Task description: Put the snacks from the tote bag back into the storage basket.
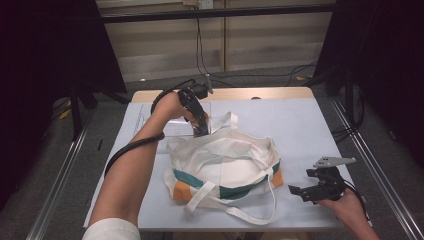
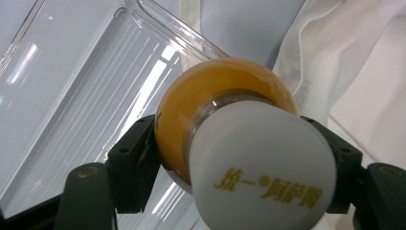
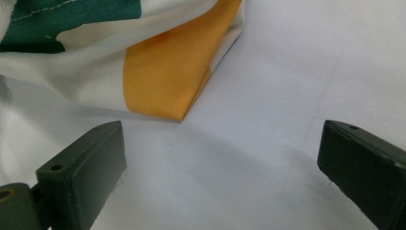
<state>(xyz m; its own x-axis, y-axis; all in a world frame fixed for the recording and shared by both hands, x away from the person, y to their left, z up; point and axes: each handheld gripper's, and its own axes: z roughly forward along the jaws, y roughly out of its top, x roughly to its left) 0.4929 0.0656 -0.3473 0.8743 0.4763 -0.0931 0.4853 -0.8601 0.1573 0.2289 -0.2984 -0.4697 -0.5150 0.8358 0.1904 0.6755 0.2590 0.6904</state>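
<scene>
My left gripper [image 1: 201,130] [image 2: 235,160] is shut on a small bottle [image 2: 220,93] of orange drink with a white cap [image 2: 261,167] printed in yellow characters. It holds the bottle just over a clear plastic tray [image 1: 172,125] [image 2: 72,96], beside the far left rim of a white cloth tote bag [image 1: 225,165] [image 2: 344,57]. The bag has green and orange panels and loose straps, and lies open in the middle of the table. My right gripper [image 1: 300,192] [image 3: 225,163] rests open near the table's front right, its jaws wide apart and pointing at the bag's orange corner [image 3: 163,72].
The table [image 1: 300,125] has a pale grey-blue top with a wooden far edge. Metal rails run along the floor on both sides. Cables hang down the back wall, and dark curtains flank the scene.
</scene>
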